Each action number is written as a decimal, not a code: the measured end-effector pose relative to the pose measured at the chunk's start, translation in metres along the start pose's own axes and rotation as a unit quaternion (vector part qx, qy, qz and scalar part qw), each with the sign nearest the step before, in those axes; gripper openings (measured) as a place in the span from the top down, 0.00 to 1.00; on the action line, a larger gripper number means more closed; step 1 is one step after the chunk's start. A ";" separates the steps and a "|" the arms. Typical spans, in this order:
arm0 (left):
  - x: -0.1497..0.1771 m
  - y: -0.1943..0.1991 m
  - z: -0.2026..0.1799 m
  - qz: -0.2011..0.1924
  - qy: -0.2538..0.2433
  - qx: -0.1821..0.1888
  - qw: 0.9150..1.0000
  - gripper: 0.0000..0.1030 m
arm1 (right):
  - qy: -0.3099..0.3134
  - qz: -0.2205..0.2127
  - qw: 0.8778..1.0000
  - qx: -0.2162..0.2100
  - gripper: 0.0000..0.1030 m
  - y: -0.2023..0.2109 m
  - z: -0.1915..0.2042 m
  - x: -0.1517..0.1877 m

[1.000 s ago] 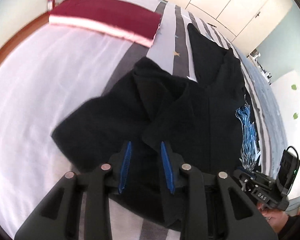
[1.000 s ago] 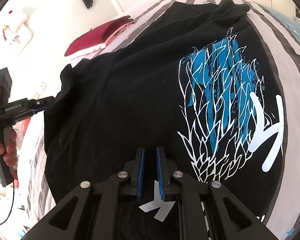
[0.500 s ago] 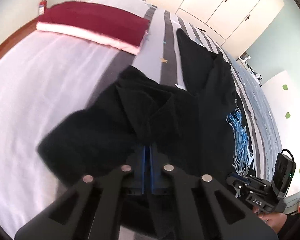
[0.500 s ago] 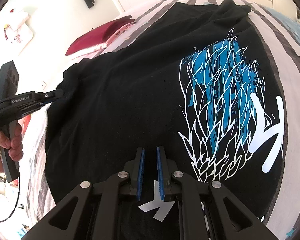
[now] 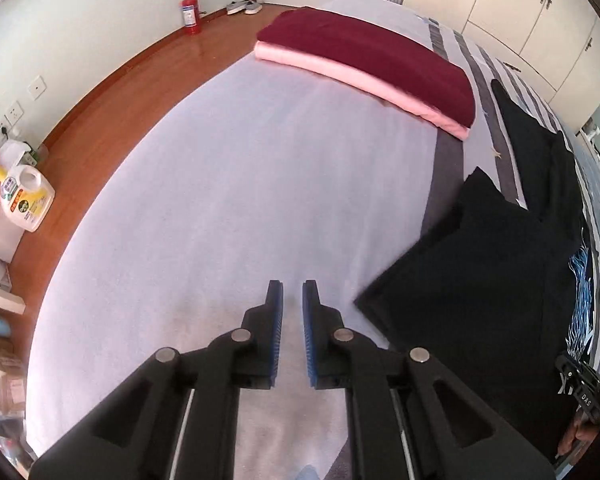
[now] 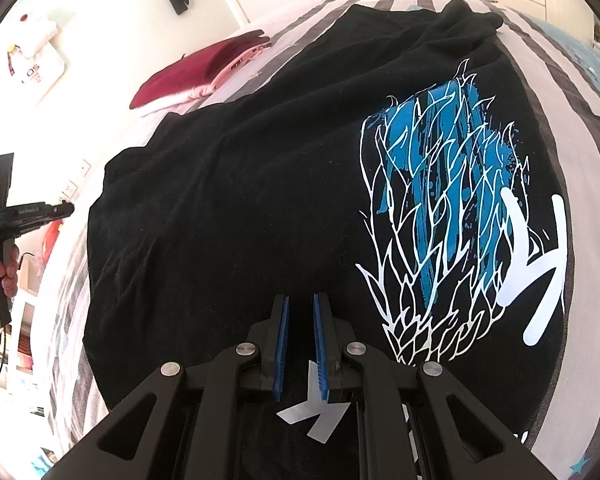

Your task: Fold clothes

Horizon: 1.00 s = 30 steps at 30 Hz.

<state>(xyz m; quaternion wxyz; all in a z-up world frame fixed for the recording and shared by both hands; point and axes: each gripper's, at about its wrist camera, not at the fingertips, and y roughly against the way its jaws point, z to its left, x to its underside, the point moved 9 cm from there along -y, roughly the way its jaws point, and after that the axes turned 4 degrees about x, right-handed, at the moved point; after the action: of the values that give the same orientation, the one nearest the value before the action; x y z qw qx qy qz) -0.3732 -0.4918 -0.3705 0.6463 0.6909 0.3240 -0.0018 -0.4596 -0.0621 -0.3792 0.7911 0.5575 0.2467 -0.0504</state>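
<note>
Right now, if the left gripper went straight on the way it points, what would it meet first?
Most likely the bare pale bedsheet. The left gripper aims down at it, with nothing between its jaws. The black T-shirt lies off to its right, outside that line. How far off the sheet is remains unclear.

One black T-shirt [image 6: 240, 208] lies on one bed [image 5: 228, 184] — plus two folded garments, maroon [image 5: 364, 52] over pink [image 5: 352, 76]. Frame left: one fire extinguisher [image 5: 191, 12], one detergent jug [image 5: 26, 202].
</note>
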 end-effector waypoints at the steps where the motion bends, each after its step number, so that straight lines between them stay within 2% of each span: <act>1: 0.000 0.001 -0.003 -0.001 -0.001 0.003 1.000 0.93 | 0.000 0.000 1.000 0.000 0.89 0.000 0.000 0.000; 4: -0.001 0.000 -0.037 -0.013 -0.034 0.035 0.999 0.93 | 0.001 0.000 1.000 0.001 0.89 0.001 -0.001 0.000; 8: 0.000 -0.017 -0.106 -0.002 -0.084 0.110 0.990 0.90 | 0.002 -0.001 1.000 0.002 0.89 0.001 -0.001 0.001; 13: -0.008 -0.043 -0.163 -0.014 -0.151 0.130 0.980 0.90 | 0.004 -0.002 1.000 0.003 0.89 0.002 -0.001 0.002; 14: -0.009 -0.052 -0.163 -0.011 -0.159 0.117 0.980 0.90 | 0.004 -0.002 1.000 0.003 0.89 0.002 -0.001 0.002; 18: -0.008 -0.079 -0.130 0.005 -0.155 0.006 0.988 0.90 | 0.003 -0.003 1.000 0.002 0.89 0.002 -0.001 0.002; 19: -0.011 -0.078 -0.122 0.002 -0.149 -0.010 0.989 0.90 | 0.002 -0.003 1.000 0.001 0.89 0.002 -0.001 0.002; 22: -0.020 -0.071 -0.114 -0.004 -0.130 -0.023 0.991 0.90 | -0.003 -0.006 1.000 -0.003 0.89 0.002 -0.002 0.002; 23: -0.024 -0.069 -0.117 -0.009 -0.129 -0.018 0.992 0.90 | -0.005 -0.007 1.000 -0.004 0.89 0.002 -0.002 0.002; 25: -0.033 -0.062 -0.147 -0.028 -0.145 0.025 0.989 0.90 | -0.009 -0.007 1.000 -0.006 0.89 0.003 -0.003 0.002; 28: -0.045 -0.052 -0.191 -0.053 -0.169 0.087 0.980 0.88 | -0.014 -0.007 1.000 -0.009 0.89 0.003 -0.004 0.002; 30: -0.047 -0.063 -0.216 -0.047 -0.189 0.109 0.975 0.86 | -0.015 -0.007 1.000 -0.010 0.89 0.004 -0.004 0.003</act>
<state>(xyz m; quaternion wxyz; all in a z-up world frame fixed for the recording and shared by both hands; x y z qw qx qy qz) -0.5284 -0.3225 -0.3715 0.6158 0.7286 0.2253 -0.1982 -0.4572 -0.0561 -0.3782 0.7998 0.5469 0.2394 -0.0622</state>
